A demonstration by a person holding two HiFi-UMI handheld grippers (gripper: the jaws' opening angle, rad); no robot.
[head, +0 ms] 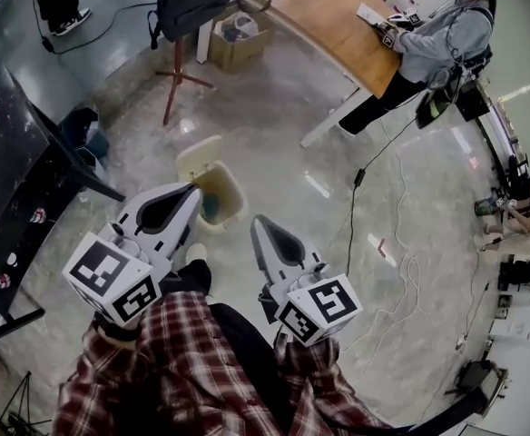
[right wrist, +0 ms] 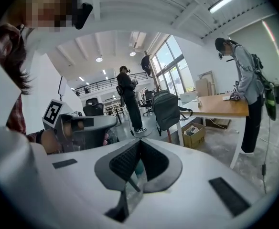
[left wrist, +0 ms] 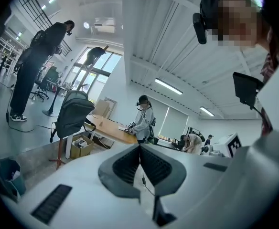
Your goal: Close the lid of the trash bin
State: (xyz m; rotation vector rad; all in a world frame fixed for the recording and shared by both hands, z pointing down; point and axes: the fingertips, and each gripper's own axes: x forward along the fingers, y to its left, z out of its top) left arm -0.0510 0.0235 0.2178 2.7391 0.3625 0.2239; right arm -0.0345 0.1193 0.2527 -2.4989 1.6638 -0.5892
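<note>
Bin (head: 221, 192) on open floor (head: 283, 143), lid (head: 199, 157) up. Left gripper (head: 191, 192), jaws together, by its left edge; right gripper (head: 259, 222), also pinched empty, nearby.

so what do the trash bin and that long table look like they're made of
Trash bin: probably plastic, cream, smooth and matte, thin moulded lid standing open. Table: wood or wood-look laminate top, warm brown with faint grain; white legs, possibly metal.

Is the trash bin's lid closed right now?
No, the lid stands raised behind the trash bin, leaving its inside open.
</note>
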